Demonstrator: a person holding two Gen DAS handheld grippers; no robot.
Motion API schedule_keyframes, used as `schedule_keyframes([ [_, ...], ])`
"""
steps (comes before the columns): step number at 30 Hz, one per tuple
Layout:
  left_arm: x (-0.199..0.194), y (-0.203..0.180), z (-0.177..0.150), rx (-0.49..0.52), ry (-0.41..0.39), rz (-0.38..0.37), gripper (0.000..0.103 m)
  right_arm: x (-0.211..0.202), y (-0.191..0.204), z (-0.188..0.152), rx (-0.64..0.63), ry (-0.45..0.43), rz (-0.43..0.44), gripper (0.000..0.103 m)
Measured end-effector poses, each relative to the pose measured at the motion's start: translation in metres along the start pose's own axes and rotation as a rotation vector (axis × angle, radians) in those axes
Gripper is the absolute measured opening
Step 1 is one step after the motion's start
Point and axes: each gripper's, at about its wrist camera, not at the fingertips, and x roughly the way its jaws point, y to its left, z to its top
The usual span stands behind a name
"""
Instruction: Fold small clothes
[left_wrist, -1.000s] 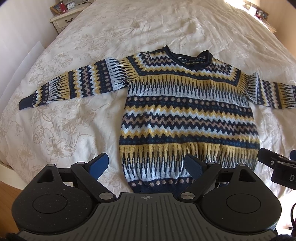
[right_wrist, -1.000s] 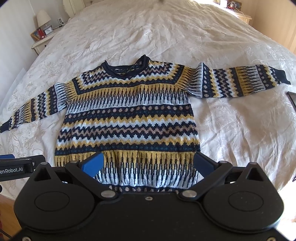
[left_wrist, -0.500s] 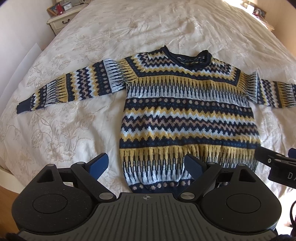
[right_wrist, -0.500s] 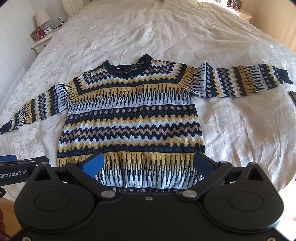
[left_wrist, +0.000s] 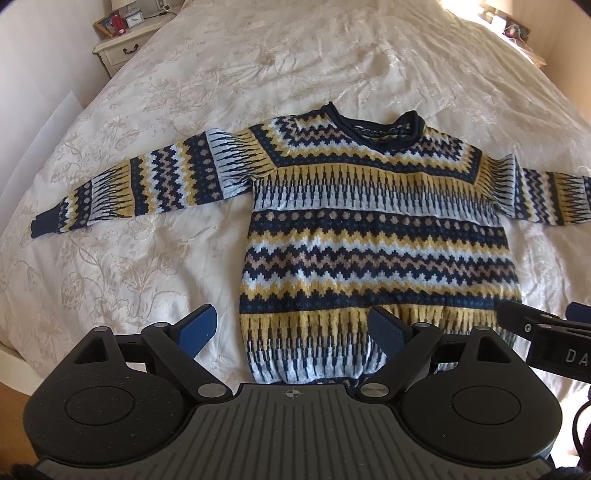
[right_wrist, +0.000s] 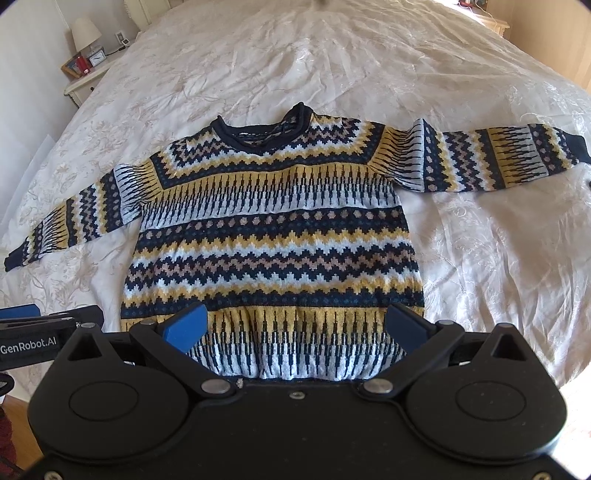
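sweater (left_wrist: 373, 229): flat, face up, sleeves spread, hem toward bed's (left_wrist: 258, 66) near edge | left gripper (left_wrist: 291, 328): jaws apart over hem's left corner, seemingly above fabric | right gripper (right_wrist: 295, 325): jaws apart over hem | nightstand (left_wrist: 122, 48): beside bed's far-left corner

We see our left gripper (left_wrist: 291, 328): black arms, round black discs, shiny silver screws, blue pads and a grey ribbed plate with a tiny cross mark. Our right gripper (right_wrist: 295, 326) looks alike, but all black. White letters say "GenRobot.AI".
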Motion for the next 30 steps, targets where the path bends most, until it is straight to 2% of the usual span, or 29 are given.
schedule_keyframes([
  [12, 0.008, -0.014, 0.016, 0.012, -0.029, 0.005, 0.089, 0.022, -0.013, 0.017, 0.034, 0.037, 0.088, 0.102],
  [17, 0.014, -0.022, 0.022, -0.042, -0.033, -0.011, 0.089, 0.037, -0.029, 0.028, 0.04, 0.064, 0.145, 0.102],
  [24, 0.016, -0.048, 0.039, -0.109, -0.073, -0.03, 0.089, 0.055, -0.07, 0.053, 0.069, 0.075, 0.203, 0.102],
  [30, 0.021, -0.079, 0.056, -0.134, -0.121, -0.038, 0.089, 0.071, -0.13, 0.084, 0.103, 0.046, 0.212, 0.102],
])
